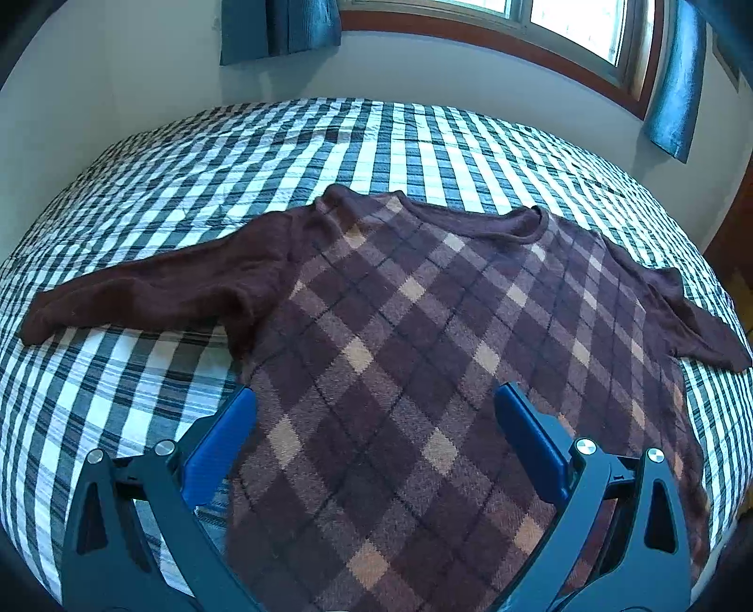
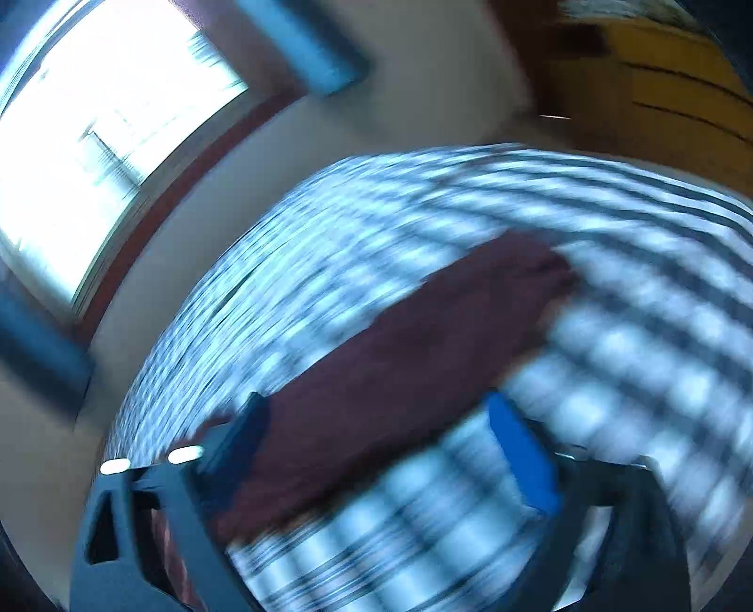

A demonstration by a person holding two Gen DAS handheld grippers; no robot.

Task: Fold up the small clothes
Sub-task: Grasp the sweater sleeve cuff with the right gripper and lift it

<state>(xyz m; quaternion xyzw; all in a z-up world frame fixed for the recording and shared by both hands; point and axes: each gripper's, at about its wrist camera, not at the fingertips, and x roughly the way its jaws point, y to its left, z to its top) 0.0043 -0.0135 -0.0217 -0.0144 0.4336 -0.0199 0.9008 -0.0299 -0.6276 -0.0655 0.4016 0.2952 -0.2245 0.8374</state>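
**Sweater spread flat, both grippers above it**

Here the brown argyle sweater (image 1: 423,329) lies face up mid-bed, sleeves out to both sides, checked bedspread (image 1: 141,188) bare all round toward the wall and window (image 1: 564,28). The left gripper (image 1: 374,405) hangs open over its lower body. The right gripper (image 2: 376,414) (view badly blurred) stands apart over one sleeve (image 2: 423,329), pinching nothing. No readable writing

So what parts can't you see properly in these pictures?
- Sweater hem: left wrist view, cut off by the bottom edge and the left gripper.
- Sleeve: right wrist view, smeared by motion blur.
- Whether the right gripper touches the sleeve: same view, too blurred.
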